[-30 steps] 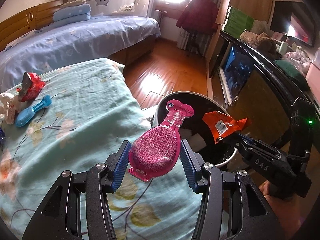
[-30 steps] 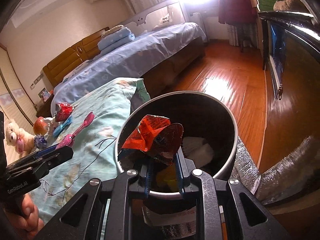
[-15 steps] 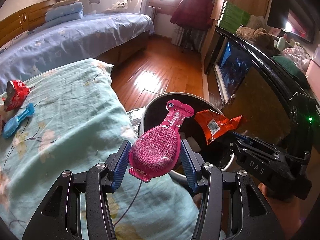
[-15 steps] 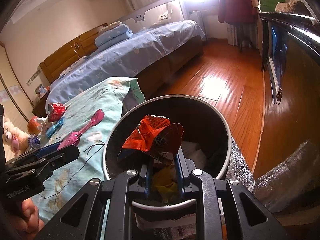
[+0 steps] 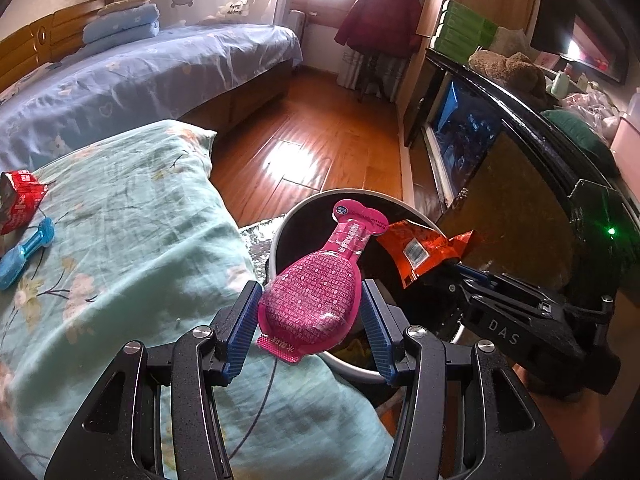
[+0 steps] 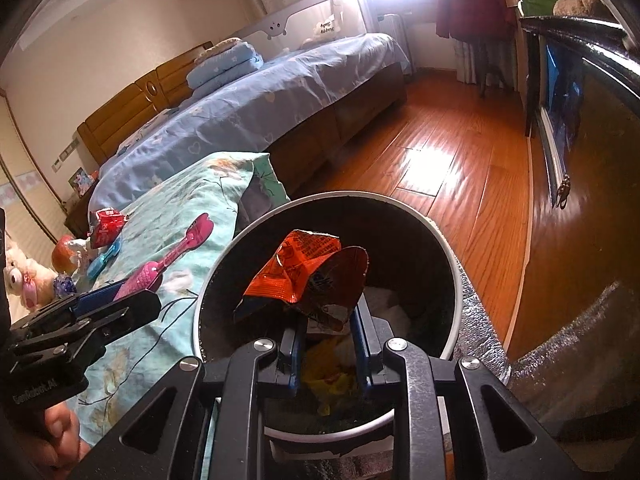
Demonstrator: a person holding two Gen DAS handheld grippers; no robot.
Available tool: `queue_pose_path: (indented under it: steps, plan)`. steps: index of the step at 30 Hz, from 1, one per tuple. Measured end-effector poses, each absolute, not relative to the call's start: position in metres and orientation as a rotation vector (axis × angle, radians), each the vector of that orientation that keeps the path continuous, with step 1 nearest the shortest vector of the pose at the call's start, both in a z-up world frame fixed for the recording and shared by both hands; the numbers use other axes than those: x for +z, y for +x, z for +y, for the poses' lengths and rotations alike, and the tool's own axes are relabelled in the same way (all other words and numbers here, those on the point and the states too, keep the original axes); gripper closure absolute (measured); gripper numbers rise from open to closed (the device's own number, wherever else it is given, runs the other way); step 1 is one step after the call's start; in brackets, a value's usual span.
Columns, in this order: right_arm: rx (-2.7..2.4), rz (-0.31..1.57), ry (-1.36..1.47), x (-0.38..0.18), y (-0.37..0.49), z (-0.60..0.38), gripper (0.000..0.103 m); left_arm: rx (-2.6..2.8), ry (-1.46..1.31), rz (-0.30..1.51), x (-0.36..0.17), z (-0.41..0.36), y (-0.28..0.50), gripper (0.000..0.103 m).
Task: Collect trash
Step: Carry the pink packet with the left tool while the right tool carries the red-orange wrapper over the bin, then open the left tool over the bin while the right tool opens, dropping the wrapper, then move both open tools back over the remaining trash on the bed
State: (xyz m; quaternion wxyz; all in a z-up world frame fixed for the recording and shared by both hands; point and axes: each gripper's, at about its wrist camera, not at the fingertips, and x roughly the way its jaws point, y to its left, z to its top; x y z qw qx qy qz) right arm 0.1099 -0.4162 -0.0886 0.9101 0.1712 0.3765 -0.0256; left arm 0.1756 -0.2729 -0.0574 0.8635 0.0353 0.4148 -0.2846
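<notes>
Beside the floral teal bedspread (image 5: pixel 120 248), a round dark bin (image 6: pixel 444 240) with a pale rim stands on the wooden floor (image 5: pixel 320 136); the left gripper (image 5: pixel 310 326) is closed on a pink bulb-shaped sachet (image 5: pixel 316 296), its blue pads pressing the wide lower body from either side, and the sachet's narrow neck points up over the near rim of the bin; the right gripper (image 6: pixel 328 346) is clamped narrowly on a crumpled orange wrapper (image 6: pixel 304 272), holding it above the mouth of the bin; inside the bin lie something yellow (image 6: pixel 324 376) and a pale scrap (image 6: pixel 394 312), though the dark interior makes it hard to say what they are; in the left wrist view the orange wrapper sits just right of the sachet's neck, the two close but apparently not touching; on the bedspread, well apart from the bin, a red packet (image 5: pixel 18 196) rests with a blue sachet (image 5: pixel 24 252) just beside it; a second bed (image 6: pixel 256 108) with a blue cover stands farther back, folded bedding stacked near its wooden headboard; a dark glass-fronted cabinet (image 5: pixel 480 136) runs along the right wall.
</notes>
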Motion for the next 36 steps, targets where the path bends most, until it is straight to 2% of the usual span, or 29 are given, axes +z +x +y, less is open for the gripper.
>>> queue_pose_path:
  steps: [10,11,12,15,17,20,24,30,36]
  plan:
    - [-0.061,0.789,0.357,-0.089,0.113,-0.42,0.078,-0.585,0.086,0.874,-0.059,-0.275,0.178,0.051]
    - [-0.064,0.795,0.356,-0.09,0.114,-0.42,0.075,-0.584,0.086,0.876,-0.059,-0.274,0.179,0.05]
    - [-0.068,0.799,0.356,-0.091,0.115,-0.421,0.065,-0.585,0.082,0.877,-0.059,-0.273,0.179,0.046]
    - [-0.074,0.801,0.361,-0.091,0.116,-0.422,0.053,-0.581,0.069,0.867,-0.057,-0.266,0.177,0.04]
    - [-0.076,0.797,0.36,-0.09,0.115,-0.421,0.046,-0.575,0.063,0.86,-0.055,-0.258,0.174,0.039]
    - [-0.073,0.779,0.367,-0.087,0.111,-0.419,0.042,-0.549,0.057,0.851,-0.055,-0.243,0.171,0.036]
    - [-0.061,0.752,0.379,-0.081,0.107,-0.412,0.024,-0.505,0.044,0.852,-0.058,-0.219,0.169,0.034]
    - [-0.007,0.736,0.375,-0.073,0.109,-0.385,0.015,-0.436,-0.02,0.858,-0.061,-0.175,0.165,0.03]
    - [0.061,0.738,0.36,-0.069,0.113,-0.349,0.014,-0.369,-0.094,0.862,-0.064,-0.134,0.16,0.028]
